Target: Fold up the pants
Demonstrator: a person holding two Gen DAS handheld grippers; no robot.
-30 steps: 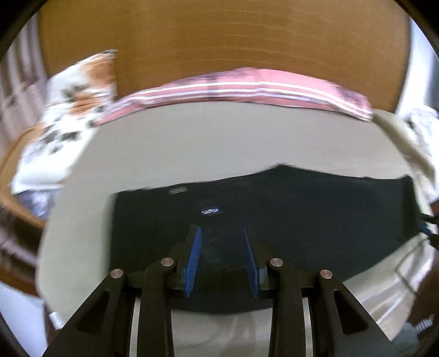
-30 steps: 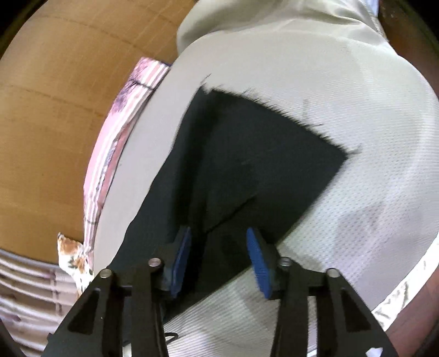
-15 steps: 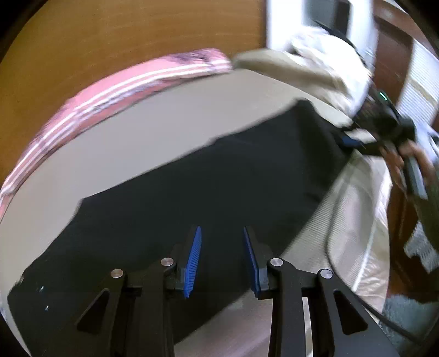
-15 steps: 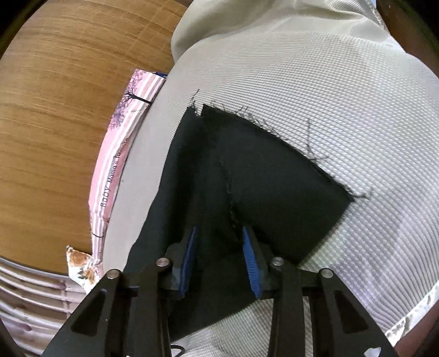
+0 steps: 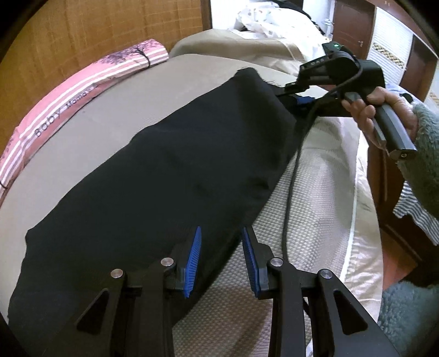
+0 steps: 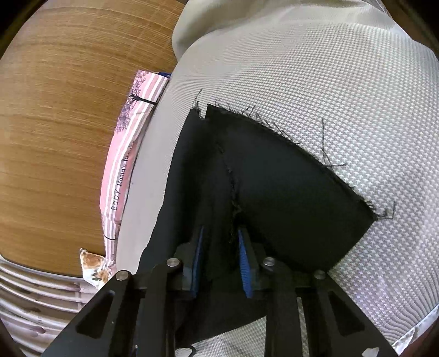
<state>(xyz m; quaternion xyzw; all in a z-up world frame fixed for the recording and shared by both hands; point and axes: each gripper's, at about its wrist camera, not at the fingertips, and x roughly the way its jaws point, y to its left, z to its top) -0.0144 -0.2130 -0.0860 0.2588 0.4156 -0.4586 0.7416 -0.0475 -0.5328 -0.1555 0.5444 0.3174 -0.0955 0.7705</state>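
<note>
left claw parted, angled down, right claw closing, right hand gripping handle

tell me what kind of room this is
Most likely a bedroom. The black pants lie on a bed with a textured cover, a pink striped pillow rests against a wooden headboard, and wooden doors stand beyond.

Black-framed left claw with ribbed blue pads, silver pivot screws; fuzzy grey-green sleeve beyond.
</note>
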